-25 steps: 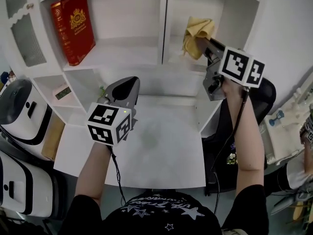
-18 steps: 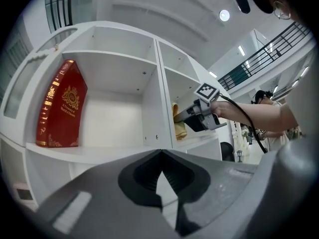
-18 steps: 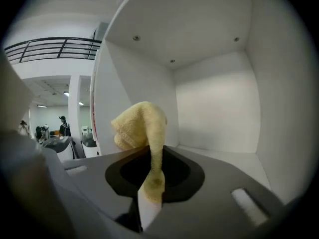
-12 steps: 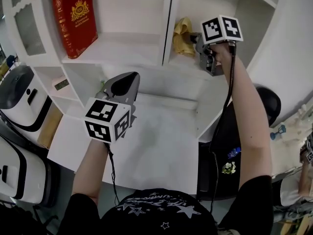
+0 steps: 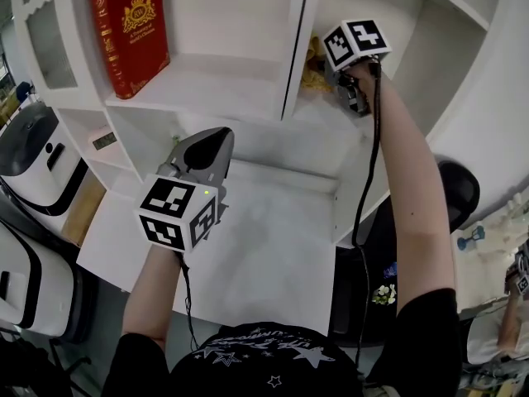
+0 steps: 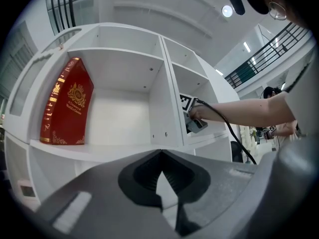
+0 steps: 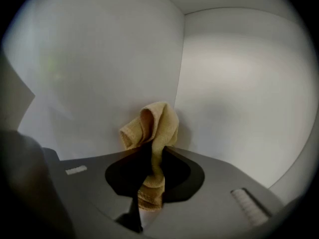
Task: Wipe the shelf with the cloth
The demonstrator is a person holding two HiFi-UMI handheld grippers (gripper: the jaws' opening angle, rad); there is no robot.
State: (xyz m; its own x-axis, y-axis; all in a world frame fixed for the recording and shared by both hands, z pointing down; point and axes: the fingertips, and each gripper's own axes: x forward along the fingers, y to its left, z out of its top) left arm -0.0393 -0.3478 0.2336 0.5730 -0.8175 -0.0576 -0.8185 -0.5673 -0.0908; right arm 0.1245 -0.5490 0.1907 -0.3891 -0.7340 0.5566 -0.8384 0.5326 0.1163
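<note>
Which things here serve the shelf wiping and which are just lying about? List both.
For the job: cloth, clamped in the right gripper; shelf.
Lying about: red book in the left bay; white appliance beside the shelf; left gripper, shut, empty.

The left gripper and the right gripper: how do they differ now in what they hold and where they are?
The right gripper is shut on the yellow cloth; the left gripper is shut on nothing. The right gripper is inside the right compartment of the shelf; the left gripper is lower, outside it, over the white tabletop. Both have closed jaws.
</note>
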